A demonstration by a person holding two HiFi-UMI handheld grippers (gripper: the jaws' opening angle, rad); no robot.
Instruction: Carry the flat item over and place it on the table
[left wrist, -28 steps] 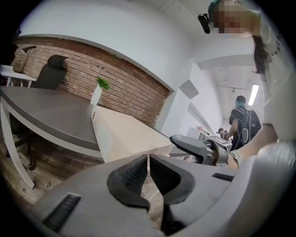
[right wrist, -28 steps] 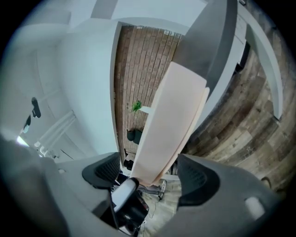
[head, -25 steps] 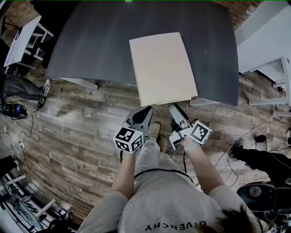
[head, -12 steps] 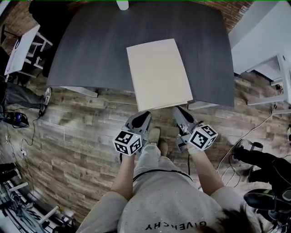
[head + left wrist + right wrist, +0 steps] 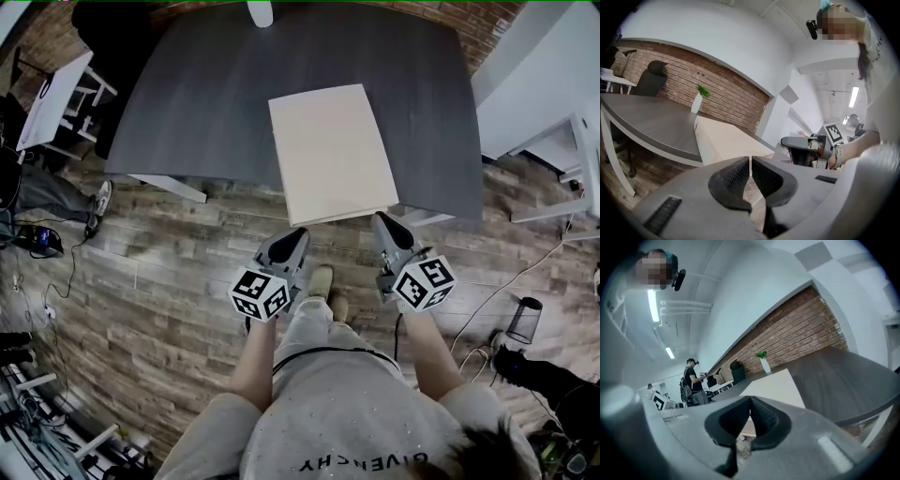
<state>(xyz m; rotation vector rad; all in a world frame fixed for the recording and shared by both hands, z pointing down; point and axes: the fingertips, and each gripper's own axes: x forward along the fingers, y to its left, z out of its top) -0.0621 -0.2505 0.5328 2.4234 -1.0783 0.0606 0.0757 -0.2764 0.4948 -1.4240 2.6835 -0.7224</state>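
Observation:
The flat item, a pale beige board (image 5: 330, 150), lies on the dark grey table (image 5: 197, 94) with its near end sticking out over the table's front edge. It also shows as the board (image 5: 726, 138) and the board (image 5: 776, 383) in the two gripper views. My left gripper (image 5: 292, 240) hangs over the floor just short of the board's near left corner, shut with nothing in it (image 5: 750, 163). My right gripper (image 5: 382, 223) sits just off the near right corner, apart from the board, jaws shut and empty (image 5: 750, 401).
A white vase with a green plant (image 5: 260, 11) stands at the table's far edge. A black chair (image 5: 651, 77) is behind the table, white desks stand at left (image 5: 52, 94) and right (image 5: 562, 150), and a person (image 5: 691, 380) stands across the room. Cables lie on the wood floor.
The right gripper's jaws have closed, and it has drawn back to the right of the board's near corner. The board stays on the table. The left gripper has barely moved.

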